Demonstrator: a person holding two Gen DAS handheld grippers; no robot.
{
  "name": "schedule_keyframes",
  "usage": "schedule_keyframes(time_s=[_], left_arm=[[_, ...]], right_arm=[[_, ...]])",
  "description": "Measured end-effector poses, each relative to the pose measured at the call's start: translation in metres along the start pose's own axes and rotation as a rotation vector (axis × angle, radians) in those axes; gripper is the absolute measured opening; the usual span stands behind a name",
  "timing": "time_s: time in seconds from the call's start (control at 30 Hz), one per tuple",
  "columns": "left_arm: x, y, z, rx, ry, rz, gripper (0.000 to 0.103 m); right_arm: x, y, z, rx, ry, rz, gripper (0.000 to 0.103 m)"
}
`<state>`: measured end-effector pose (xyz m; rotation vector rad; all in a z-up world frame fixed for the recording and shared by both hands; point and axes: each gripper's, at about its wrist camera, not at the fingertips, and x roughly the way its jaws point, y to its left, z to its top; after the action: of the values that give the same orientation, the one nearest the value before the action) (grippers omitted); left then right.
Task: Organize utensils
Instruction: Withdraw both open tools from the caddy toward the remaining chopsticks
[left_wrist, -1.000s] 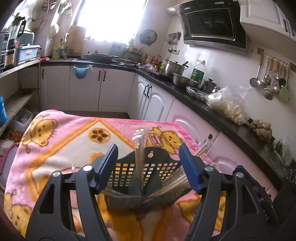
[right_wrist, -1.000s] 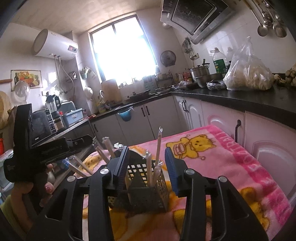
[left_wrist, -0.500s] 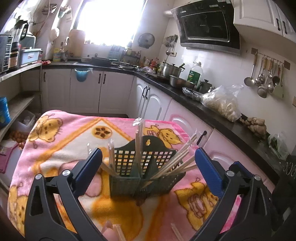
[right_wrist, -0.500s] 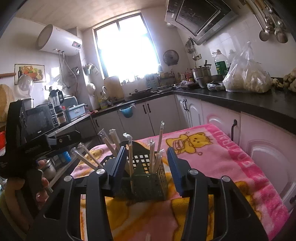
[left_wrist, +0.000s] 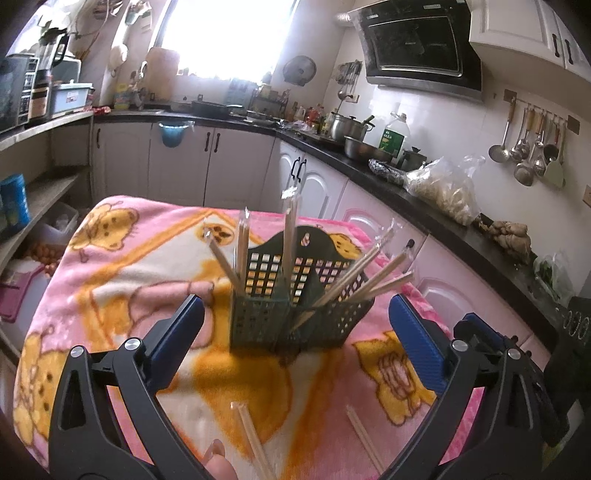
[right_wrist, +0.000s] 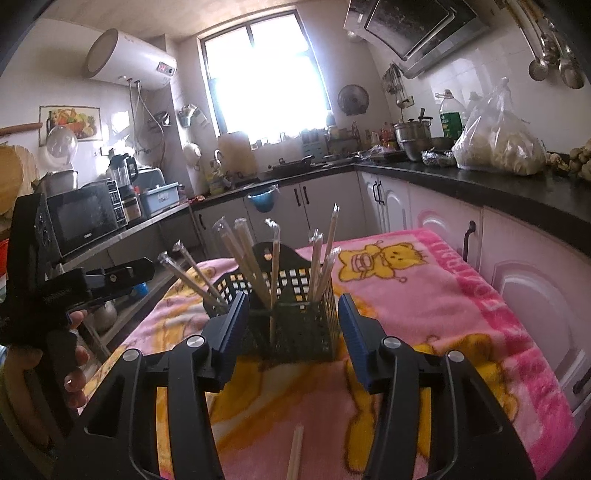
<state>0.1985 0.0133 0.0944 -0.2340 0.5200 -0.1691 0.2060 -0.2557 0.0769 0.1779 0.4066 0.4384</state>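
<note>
Left wrist view: left gripper (left_wrist: 295, 328) spread wide, just opened, gripping nothing | green utensil basket (left_wrist: 295, 314) upright on pink blanket (left_wrist: 122, 266), wrapped chopsticks (left_wrist: 290, 229) inside, loose pairs (left_wrist: 253, 439) near | right gripper (right_wrist: 293, 332) half apart, empty, near side of basket

Dark green basket (left_wrist: 295, 314) on a pink, bear-patterned blanket (left_wrist: 129, 266).

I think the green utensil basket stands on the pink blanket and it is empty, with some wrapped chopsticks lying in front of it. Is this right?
Not quite. The green utensil basket is not empty: wrapped chopsticks stand in it, as the left wrist view shows. It does stand on the pink blanket, with more chopsticks lying in front.
</note>
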Motion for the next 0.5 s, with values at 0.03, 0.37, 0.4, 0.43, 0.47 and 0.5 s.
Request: schedule_keyframes(time_s=[0.03,0.37,0.4,0.43,0.47,0.5], left_arm=[[-0.001,0.001,-0.003,-0.003,0.002,0.004,0.091],[-0.011,0.004,-0.026,-0.020,0.024,0.012,0.091],[-0.011,0.005,-0.028,-0.022,0.027,0.013,0.091],[-0.012,0.006,-0.031,-0.024,0.031,0.014,0.091],[-0.012,0.007,-0.033,-0.026,0.035,0.016,0.091],[-0.012,0.008,-0.035,-0.027,0.038,0.017,0.091]], right_arm=[[-0.001,0.001,-0.002,-0.002,0.006,0.000,0.048],[-0.013,0.009,-0.016,-0.023,0.044,0.012,0.049],[-0.013,0.010,-0.017,-0.025,0.049,0.012,0.049],[-0.014,0.011,-0.019,-0.030,0.055,0.012,0.049],[-0.014,0.012,-0.020,-0.035,0.061,0.013,0.049],[-0.015,0.013,-0.021,-0.038,0.064,0.014,0.049]])
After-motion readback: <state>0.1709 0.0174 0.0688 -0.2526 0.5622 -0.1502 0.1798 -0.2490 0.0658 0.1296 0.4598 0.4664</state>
